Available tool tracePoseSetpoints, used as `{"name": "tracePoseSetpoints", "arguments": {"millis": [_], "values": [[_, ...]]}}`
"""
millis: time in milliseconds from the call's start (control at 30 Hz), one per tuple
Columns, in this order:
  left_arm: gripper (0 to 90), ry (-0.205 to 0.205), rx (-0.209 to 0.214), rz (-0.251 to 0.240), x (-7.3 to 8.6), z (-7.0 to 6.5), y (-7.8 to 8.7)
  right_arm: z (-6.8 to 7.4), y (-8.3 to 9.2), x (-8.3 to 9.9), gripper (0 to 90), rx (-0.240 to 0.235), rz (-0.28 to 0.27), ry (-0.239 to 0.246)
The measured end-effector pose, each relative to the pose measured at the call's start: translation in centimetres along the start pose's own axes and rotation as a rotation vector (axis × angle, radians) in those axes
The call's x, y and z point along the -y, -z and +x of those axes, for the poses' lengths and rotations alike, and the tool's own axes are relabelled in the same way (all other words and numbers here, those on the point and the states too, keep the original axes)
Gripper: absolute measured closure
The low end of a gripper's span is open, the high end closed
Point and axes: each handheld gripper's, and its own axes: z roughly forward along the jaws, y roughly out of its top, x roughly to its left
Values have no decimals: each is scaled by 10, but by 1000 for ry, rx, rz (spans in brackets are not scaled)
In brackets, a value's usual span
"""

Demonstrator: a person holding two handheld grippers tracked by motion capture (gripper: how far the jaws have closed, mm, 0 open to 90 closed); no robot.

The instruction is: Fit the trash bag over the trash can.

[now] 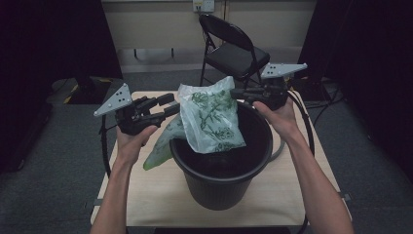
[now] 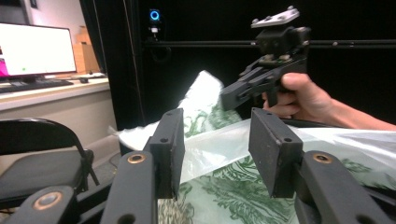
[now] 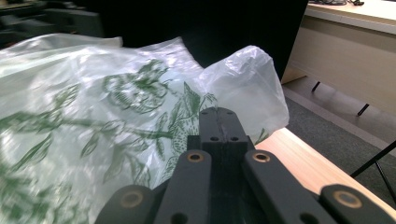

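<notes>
Clear green-leaf-printed bag (image 1: 210,117) over bucket (image 1: 221,170); right claw (image 1: 238,93) pinches it, left claw (image 1: 173,105) spread.

The scene is seen from three cameras. The high view is taken from above the person's side, looking forward and down onto the pale wooden table (image 1: 156,195), with a black folding chair (image 1: 234,53) beyond it. The left gripper view is taken close along the left gripper (image 2: 215,154), level across the table toward a lit monitor (image 2: 37,49); the right gripper (image 2: 229,98) is seen farther off. The right gripper view is taken very close behind its own jaws, facing a table edge and grey floor. The translucent plastic bag printed with green leaves (image 1: 212,117) (image 2: 224,186) (image 3: 93,121) is shared by all three views.
</notes>
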Motion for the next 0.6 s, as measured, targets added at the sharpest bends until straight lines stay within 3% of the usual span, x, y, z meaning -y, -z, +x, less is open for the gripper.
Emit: {"name": "tracePoseSetpoints", "arguments": {"millis": [133, 300, 400, 467, 600], "values": [[558, 10, -5, 2, 0, 0, -5, 11, 15, 9, 900, -12, 23, 21], [569, 15, 32, 18, 1, -1, -15, 29, 25, 18, 900, -37, 69, 63], [619, 3, 78, 52, 4, -6, -22, 33, 28, 23, 741, -9, 70, 57], [654, -10, 107, 59, 4, -10, -25, 33, 33, 25, 640, -4, 35, 48], [664, -17, 136, 78, 5, -13, -28, 30, 40, 23, 585, 23, -30, 34]]}}
